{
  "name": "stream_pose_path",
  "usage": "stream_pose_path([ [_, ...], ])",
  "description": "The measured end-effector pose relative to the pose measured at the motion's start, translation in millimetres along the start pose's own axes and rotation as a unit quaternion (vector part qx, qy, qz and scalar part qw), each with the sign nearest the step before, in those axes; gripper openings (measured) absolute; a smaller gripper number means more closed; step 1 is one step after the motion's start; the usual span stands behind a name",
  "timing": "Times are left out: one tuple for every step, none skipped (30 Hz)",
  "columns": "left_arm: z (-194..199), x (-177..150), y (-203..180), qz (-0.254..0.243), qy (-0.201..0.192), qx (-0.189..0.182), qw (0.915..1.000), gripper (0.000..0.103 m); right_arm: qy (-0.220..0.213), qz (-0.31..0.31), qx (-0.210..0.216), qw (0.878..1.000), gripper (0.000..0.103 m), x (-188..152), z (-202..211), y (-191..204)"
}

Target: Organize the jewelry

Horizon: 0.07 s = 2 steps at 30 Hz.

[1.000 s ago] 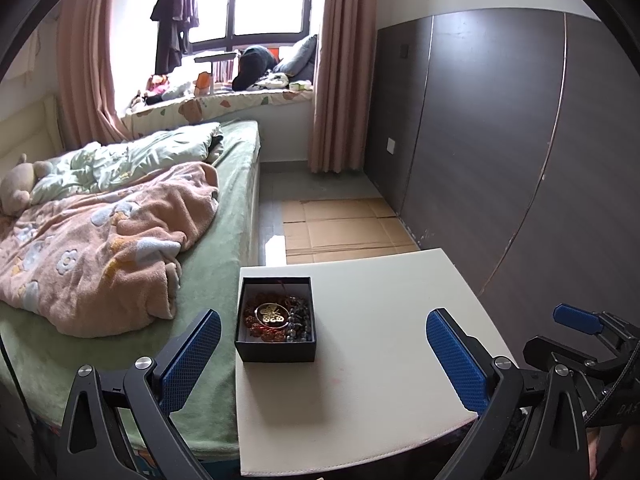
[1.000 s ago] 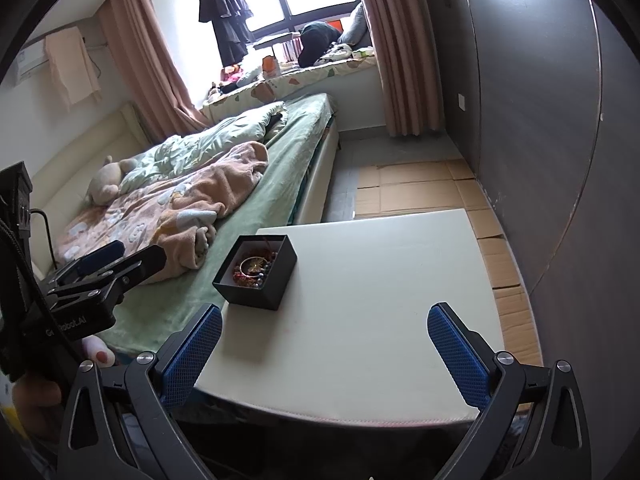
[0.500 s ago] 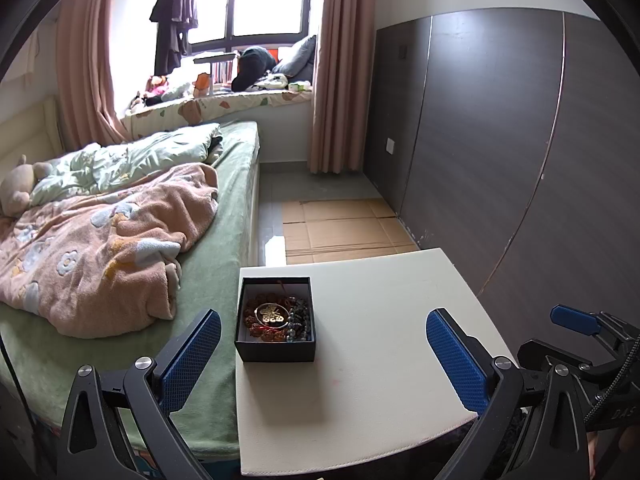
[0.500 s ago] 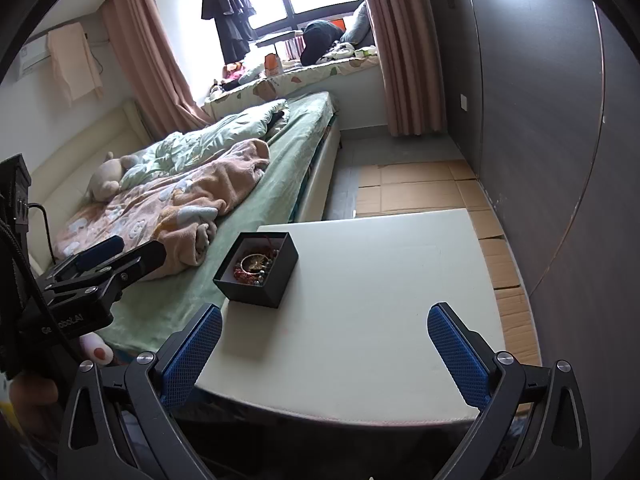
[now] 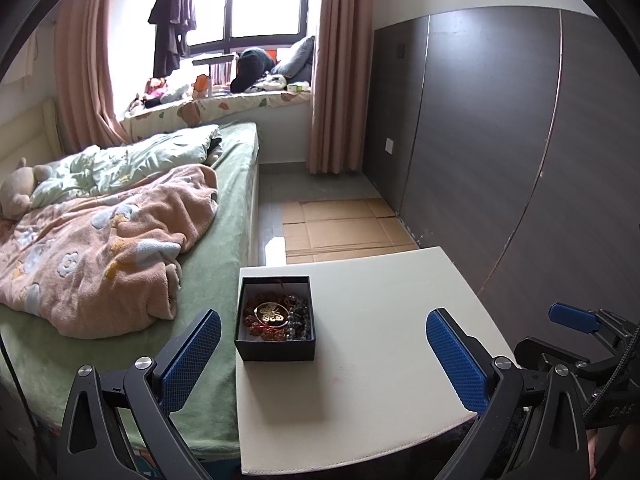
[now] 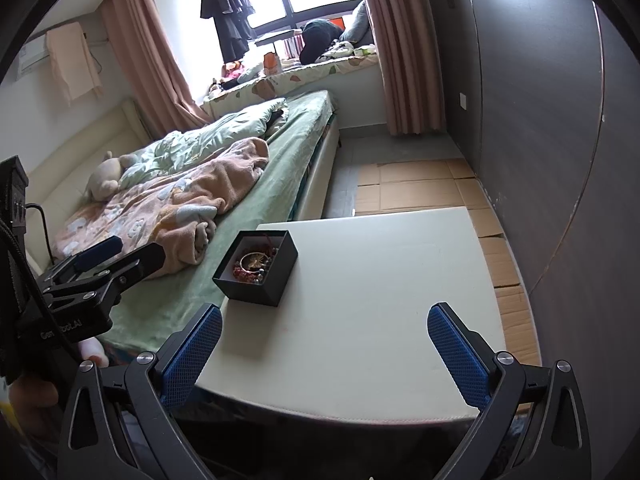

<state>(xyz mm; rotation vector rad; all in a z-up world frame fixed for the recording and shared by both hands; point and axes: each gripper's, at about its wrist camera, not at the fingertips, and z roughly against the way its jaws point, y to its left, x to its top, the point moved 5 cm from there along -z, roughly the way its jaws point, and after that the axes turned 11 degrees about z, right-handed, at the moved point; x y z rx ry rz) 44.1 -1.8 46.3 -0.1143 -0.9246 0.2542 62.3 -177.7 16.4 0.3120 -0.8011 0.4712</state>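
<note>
Bedroom with a bright window (image 5: 248,0), pink curtains (image 5: 340,68) and dark wall panels (image 5: 500,140) along the right side. Cream tabletop (image 5: 380,340) set against the edge of a green-sheeted bed (image 5: 216,264), with flattened cardboard (image 5: 340,224) on the floor beyond. On the bed, a rumpled pink blanket (image 5: 100,248), a pale green duvet (image 5: 140,164) and a plush toy (image 5: 18,192) at the far left. Near the tabletop's left edge, close to the bed side, an open black jewelry box (image 5: 275,312) standing upright, holding a tangle of reddish and dark beaded bracelets (image 5: 298,318) around a gold ring-shaped piece (image 5: 272,314). Left hand-held gripper (image 5: 323,352) low over the near edge of the tabletop, blue-padded fingers (image 5: 192,356) spread wide, nothing between them, the box just ahead of the left finger and not touched. Right hand-held gripper (image 6: 325,350) likewise spread wide and empty over the near edge, well apart from the box (image 6: 256,266). Seen from the right wrist, the left hand-held gripper (image 6: 96,264) over the bed edge beside the tabletop; seen from the left wrist, the right hand-held gripper (image 5: 576,332) off the tabletop's right side.
</note>
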Motion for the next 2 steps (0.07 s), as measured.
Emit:
stream_pose_path([
  [-0.5, -0.2, 0.2, 0.000, 0.001, 0.000, 1.0000, 0.103, 0.001, 0.000, -0.001, 1.000, 0.103, 0.0, -0.4, -0.2],
  [-0.6, -0.7, 0.5, -0.001, 0.002, 0.001, 1.0000, 0.103, 0.002, 0.001, -0.001, 1.000, 0.103, -2.0, -1.3, 0.3],
])
